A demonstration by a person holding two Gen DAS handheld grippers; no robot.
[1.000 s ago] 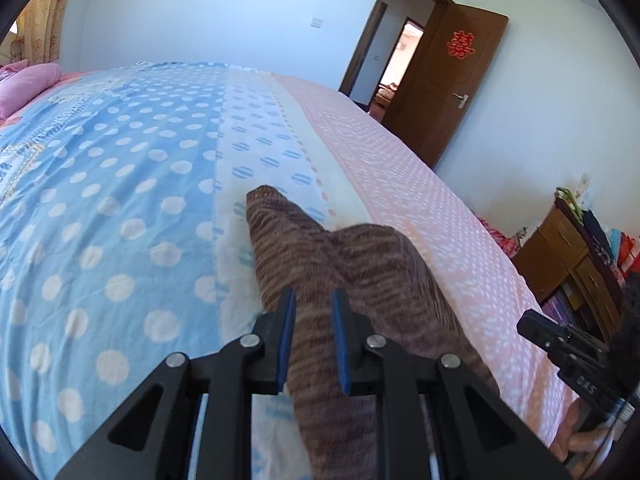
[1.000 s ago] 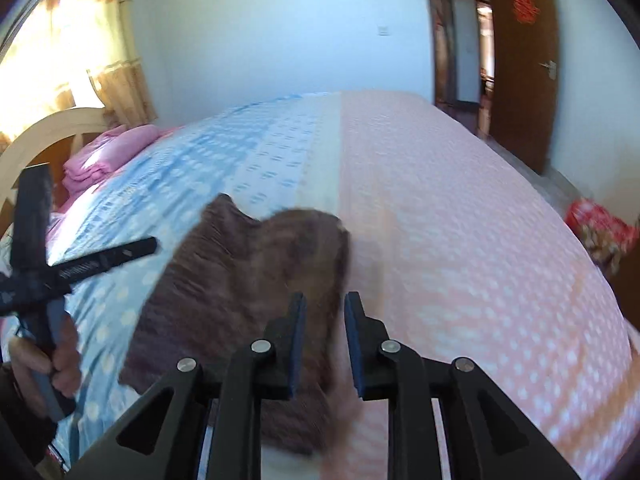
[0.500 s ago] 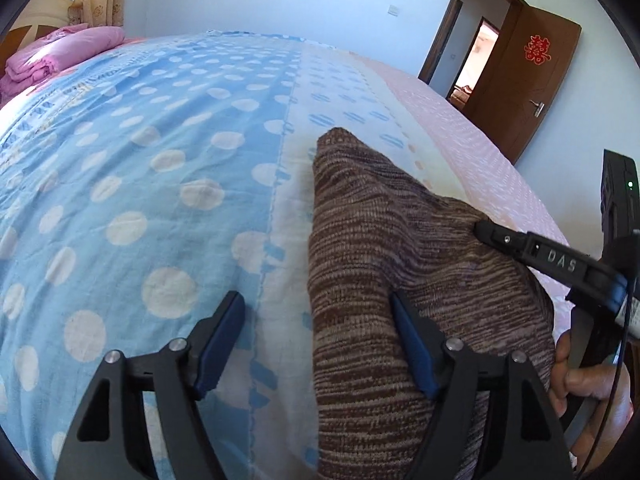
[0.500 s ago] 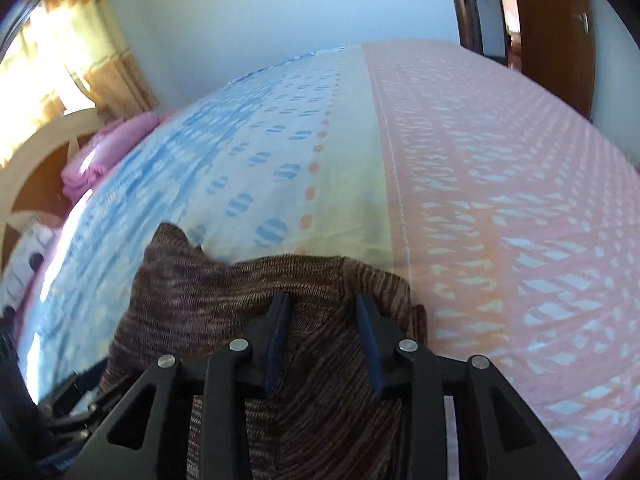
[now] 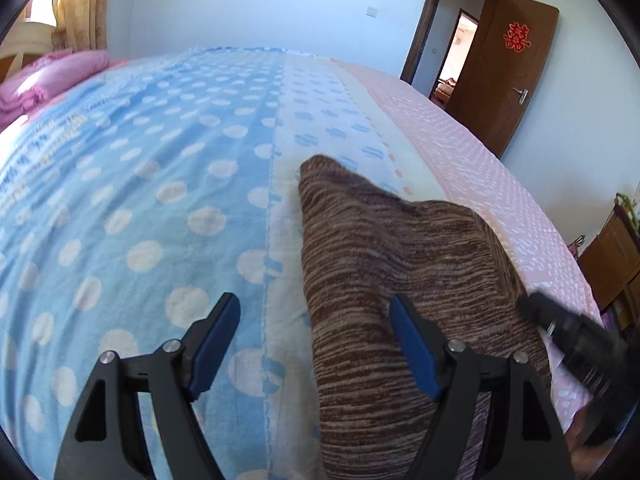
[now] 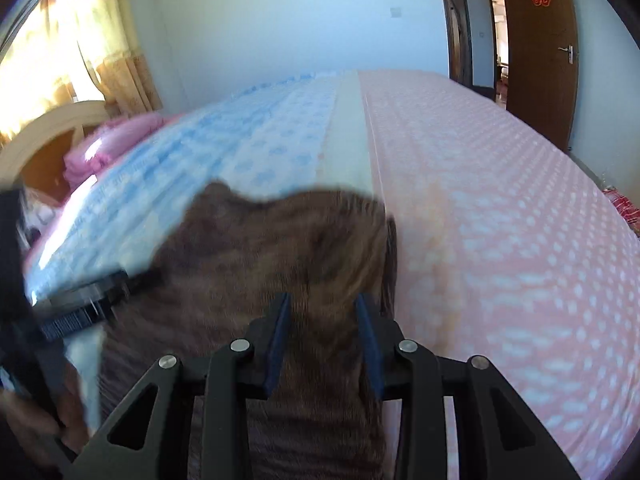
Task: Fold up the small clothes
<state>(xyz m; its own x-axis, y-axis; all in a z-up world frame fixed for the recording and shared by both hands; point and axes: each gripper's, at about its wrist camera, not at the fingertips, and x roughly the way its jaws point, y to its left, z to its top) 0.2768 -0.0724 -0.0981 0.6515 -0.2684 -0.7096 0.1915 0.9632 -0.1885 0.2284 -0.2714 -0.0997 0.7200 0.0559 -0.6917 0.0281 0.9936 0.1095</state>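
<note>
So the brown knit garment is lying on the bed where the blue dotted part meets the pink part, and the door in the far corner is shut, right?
Not quite: the door stands open, as the left wrist view shows, with a lit room visible past it. The rest holds: the brown knit garment lies on the bed where blue dotted meets pink.

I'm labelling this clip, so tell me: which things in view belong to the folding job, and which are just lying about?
Job:
brown knit garment
left gripper, open
right gripper

Lying about:
pink bedding
wooden door
curtain
wooden cabinet
</note>
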